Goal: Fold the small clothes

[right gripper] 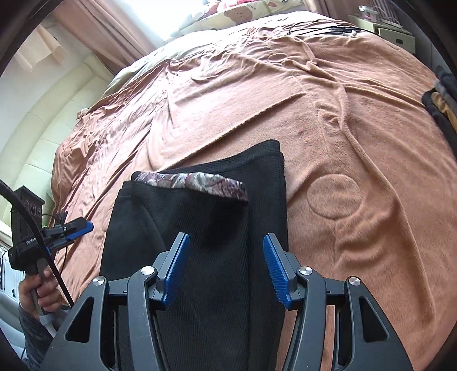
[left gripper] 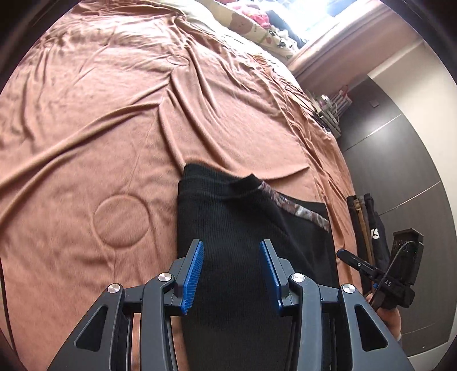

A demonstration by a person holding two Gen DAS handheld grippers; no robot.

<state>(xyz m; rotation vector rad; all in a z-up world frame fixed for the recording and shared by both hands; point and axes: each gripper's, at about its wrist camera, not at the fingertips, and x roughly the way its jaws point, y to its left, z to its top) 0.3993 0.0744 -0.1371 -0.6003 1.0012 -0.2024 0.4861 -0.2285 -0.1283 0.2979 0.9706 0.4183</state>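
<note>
A small black ribbed garment [left gripper: 237, 228] with a patterned trim band [left gripper: 297, 209] lies partly folded on the brown bed cover [left gripper: 114, 128]. My left gripper [left gripper: 232, 248] is open and empty, hovering over the garment's near end. In the right wrist view the same garment [right gripper: 205, 234] shows its patterned band [right gripper: 194, 182] on top. My right gripper [right gripper: 226, 242] is open and empty above the garment. The left gripper also shows in the right wrist view [right gripper: 77, 227], and the right gripper in the left wrist view [left gripper: 354, 261], each beside the garment.
The brown cover [right gripper: 357, 128] is wrinkled with round quilted marks. A stack of folded clothes [left gripper: 365, 222] lies at the bed's edge, also in the right wrist view [right gripper: 440, 108]. Patterned pillows [left gripper: 257, 25] and cables [right gripper: 322, 28] lie at the far end. A dark wardrobe [left gripper: 400, 159] stands beyond.
</note>
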